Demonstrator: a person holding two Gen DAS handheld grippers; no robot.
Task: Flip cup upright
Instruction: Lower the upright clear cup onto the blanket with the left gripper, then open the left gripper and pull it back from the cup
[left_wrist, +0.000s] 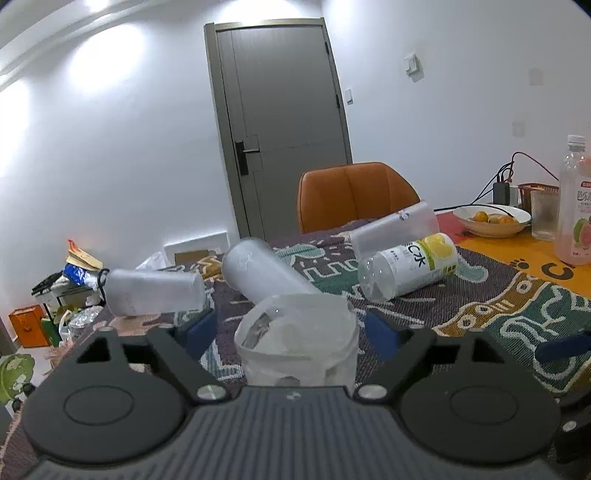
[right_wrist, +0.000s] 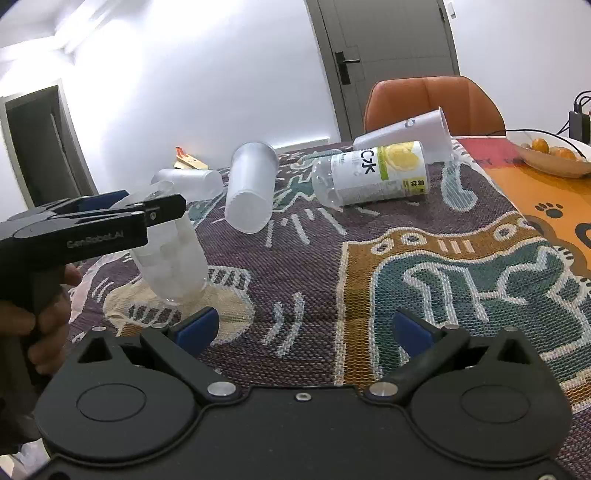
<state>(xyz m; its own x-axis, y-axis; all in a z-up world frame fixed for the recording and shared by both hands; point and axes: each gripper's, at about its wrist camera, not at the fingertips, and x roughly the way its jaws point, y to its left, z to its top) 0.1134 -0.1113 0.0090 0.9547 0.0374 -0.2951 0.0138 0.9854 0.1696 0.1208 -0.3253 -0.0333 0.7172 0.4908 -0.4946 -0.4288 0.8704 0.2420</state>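
A clear plastic cup stands upright on the patterned cloth, mouth up, between the blue fingers of my left gripper. In the right wrist view the same cup stands at the left with the left gripper around its rim. The fingers stand a little apart from the cup walls. Three frosted cups lie on their sides beyond: one at the left, one in the middle, one behind the bottle. My right gripper is open and empty over the cloth.
A lemon-label plastic bottle lies on its side. A bowl of oranges, a glass and a pink drink bottle stand at the right. An orange chair is behind the table.
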